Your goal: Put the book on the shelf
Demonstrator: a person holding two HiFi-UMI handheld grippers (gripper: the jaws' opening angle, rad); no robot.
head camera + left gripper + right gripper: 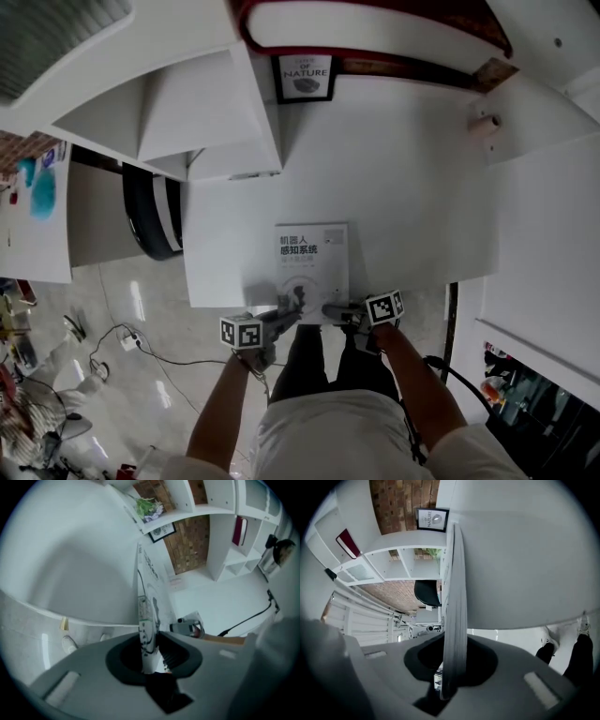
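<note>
The left gripper (286, 314) and the right gripper (333, 310) are held side by side, jaws angled inward so that their tips nearly meet. Behind each pair of jaws sits a marker cube, the left cube (241, 331) and the right cube (384, 307), both facing up. The left gripper's jaws are pressed onto the near edge of the book (311, 258), seen thin between the pads. The right gripper's jaws clamp the same edge just beside them. Behind the tools, the bare left forearm (217, 412) and right forearm (412, 380) reach forward, elbows spread, converging toward the grippers.
</note>
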